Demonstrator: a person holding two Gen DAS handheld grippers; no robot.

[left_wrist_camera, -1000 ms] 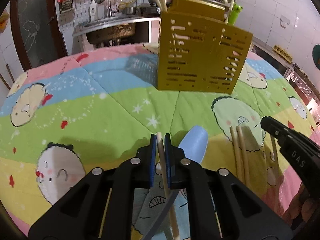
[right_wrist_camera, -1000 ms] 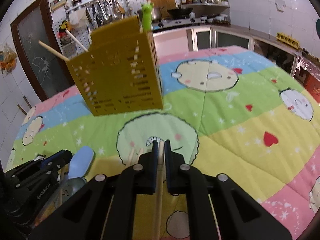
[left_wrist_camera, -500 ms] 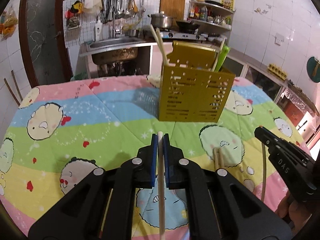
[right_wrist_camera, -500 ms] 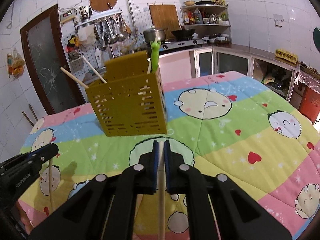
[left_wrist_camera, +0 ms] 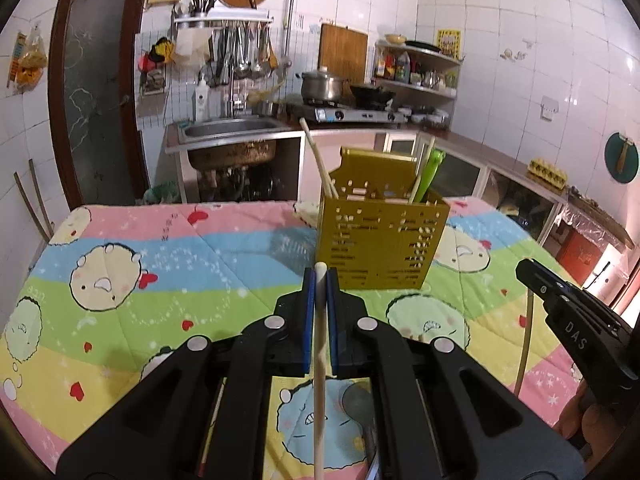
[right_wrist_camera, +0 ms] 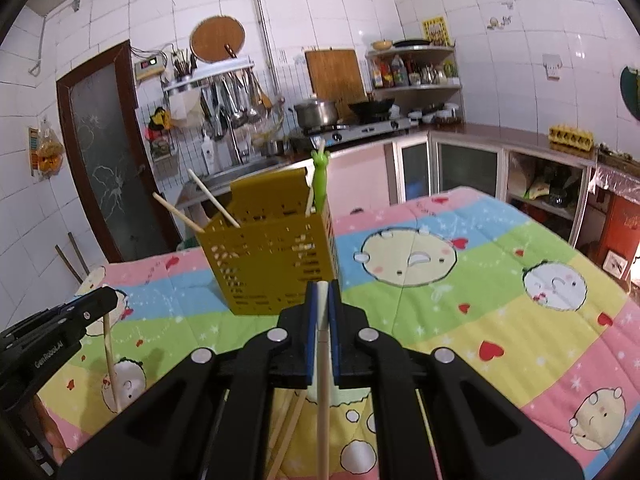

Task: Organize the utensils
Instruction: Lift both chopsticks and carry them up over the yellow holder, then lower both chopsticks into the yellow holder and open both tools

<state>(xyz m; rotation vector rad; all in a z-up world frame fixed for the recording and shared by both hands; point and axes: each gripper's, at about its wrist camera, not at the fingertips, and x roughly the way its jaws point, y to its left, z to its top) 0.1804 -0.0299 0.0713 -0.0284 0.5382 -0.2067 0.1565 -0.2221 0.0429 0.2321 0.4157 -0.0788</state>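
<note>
A yellow perforated utensil holder (left_wrist_camera: 380,240) stands on the table and holds chopsticks and a green utensil (left_wrist_camera: 430,174); it also shows in the right wrist view (right_wrist_camera: 276,256). My left gripper (left_wrist_camera: 320,280) is shut on a pale chopstick (left_wrist_camera: 319,380) that hangs down, lifted above the table. My right gripper (right_wrist_camera: 322,292) is shut on another chopstick (right_wrist_camera: 323,400), also lifted. Each gripper shows in the other's view, the right one (left_wrist_camera: 568,320) and the left one (right_wrist_camera: 60,328), each with its chopstick hanging below.
The table wears a colourful cartoon quilt (left_wrist_camera: 160,272). More chopsticks (right_wrist_camera: 288,432) and a spoon (left_wrist_camera: 356,400) lie on it under the grippers. A sink (left_wrist_camera: 232,132), stove and cabinets stand behind.
Both grippers have risen from the table with their chopsticks, which now hang in the air. The holder looks farther away and lower.
</note>
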